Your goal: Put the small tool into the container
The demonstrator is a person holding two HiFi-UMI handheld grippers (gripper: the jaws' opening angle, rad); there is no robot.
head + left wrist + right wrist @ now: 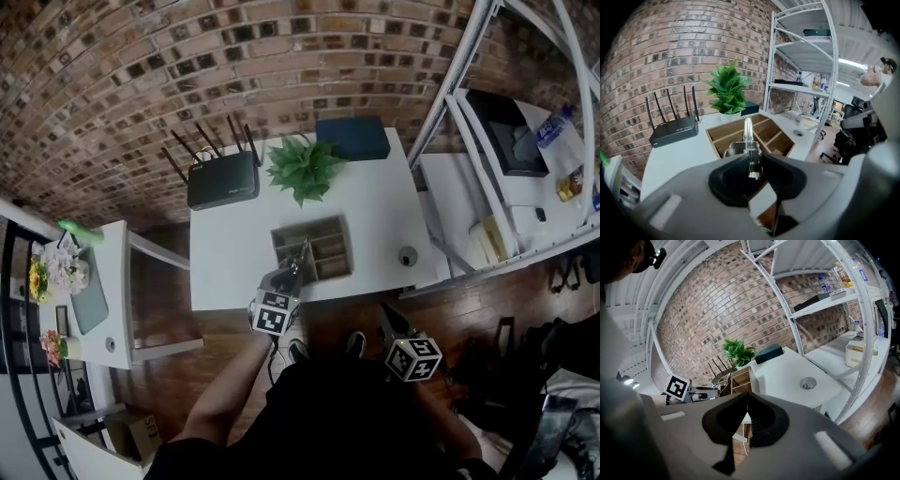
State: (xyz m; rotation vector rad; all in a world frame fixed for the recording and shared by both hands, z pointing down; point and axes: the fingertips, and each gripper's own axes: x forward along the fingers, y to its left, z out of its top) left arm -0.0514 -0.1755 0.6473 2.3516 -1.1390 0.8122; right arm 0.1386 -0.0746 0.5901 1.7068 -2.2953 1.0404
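Your left gripper [751, 159] is opening its jaws, with the slim shiny metal tool [748, 136] between the pads, its tip over the divided wooden container [723, 132]. Hold level and low so it drops into a compartment. Leave the right gripper [747, 401], pressed together and empty, off to the side.

My head view looks steeply down on the desk [375, 206] from well above. Left gripper view sits close over the container [733, 124], facing the brick wall [656, 61]; right gripper view hangs back off the desk. All share the plant [305, 169].
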